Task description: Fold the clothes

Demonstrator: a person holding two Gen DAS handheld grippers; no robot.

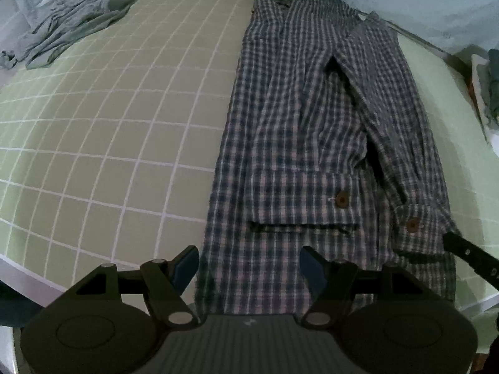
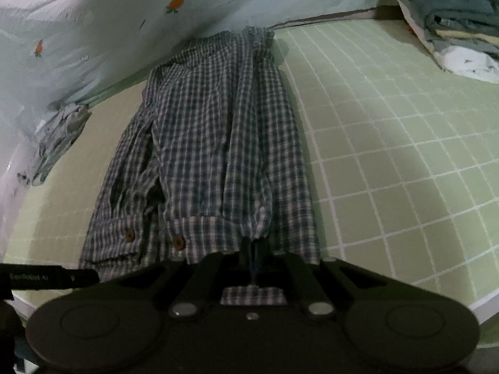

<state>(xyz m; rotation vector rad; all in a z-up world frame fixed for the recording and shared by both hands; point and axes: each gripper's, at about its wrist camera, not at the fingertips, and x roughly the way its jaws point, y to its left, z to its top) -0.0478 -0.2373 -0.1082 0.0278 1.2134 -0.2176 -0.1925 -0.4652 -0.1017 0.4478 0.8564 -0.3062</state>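
A blue-and-white plaid shirt (image 1: 296,143) lies lengthwise on the green grid mat (image 1: 124,124), its sleeves folded in over the body and two brown buttons showing on the cuffs. My left gripper (image 1: 249,265) hangs open over the shirt's near hem, one finger on each side of the left part, with nothing pinched. My right gripper (image 2: 251,246) is shut, and the cloth puckers at its tips at the end of a sleeve cuff on the shirt (image 2: 212,143). In the left wrist view the right gripper's fingers (image 1: 461,249) meet the shirt's right edge.
A crumpled grey garment (image 1: 78,18) lies at the mat's far left corner. A stack of folded clothes (image 2: 452,15) sits off the mat's right side. Pale carrot-print cloth (image 2: 124,15) runs along the back. The mat's white front edge (image 2: 486,299) is close to both grippers.
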